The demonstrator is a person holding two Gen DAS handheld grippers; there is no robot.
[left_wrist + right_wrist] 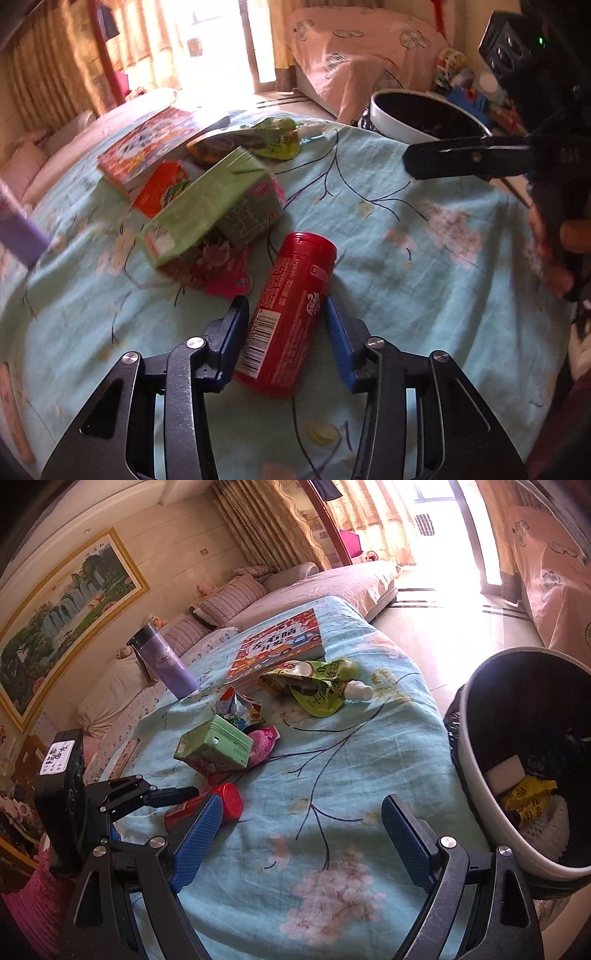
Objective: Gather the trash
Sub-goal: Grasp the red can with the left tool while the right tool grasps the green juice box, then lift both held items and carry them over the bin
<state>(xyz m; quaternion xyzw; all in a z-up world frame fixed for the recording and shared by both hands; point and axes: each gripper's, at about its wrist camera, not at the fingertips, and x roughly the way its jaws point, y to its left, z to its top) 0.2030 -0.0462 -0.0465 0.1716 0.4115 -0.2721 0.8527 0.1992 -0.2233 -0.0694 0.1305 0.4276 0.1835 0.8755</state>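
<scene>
A red can (291, 314) lies on its side on the flowered light-blue tablecloth (424, 295). My left gripper (286, 301) is shut on it, one blue pad against each side. From the right wrist view the can's red end (231, 801) shows beside the left gripper's black fingers (166, 795). My right gripper (304, 801) hangs open over bare cloth, nothing between its blue pads, next to the bin. More trash lies beyond: a green carton (210, 206), a pink wrapper (229, 277), an orange-red wrapper (162, 188) and a green spouted pouch (273, 140).
A white bin with a black liner (480, 794) stands off the table's right edge, with trash inside. A picture book (280, 642) and a purple flask (166, 661) sit at the far side. A sofa runs behind the table. A person's hand (554, 258) holds the right gripper.
</scene>
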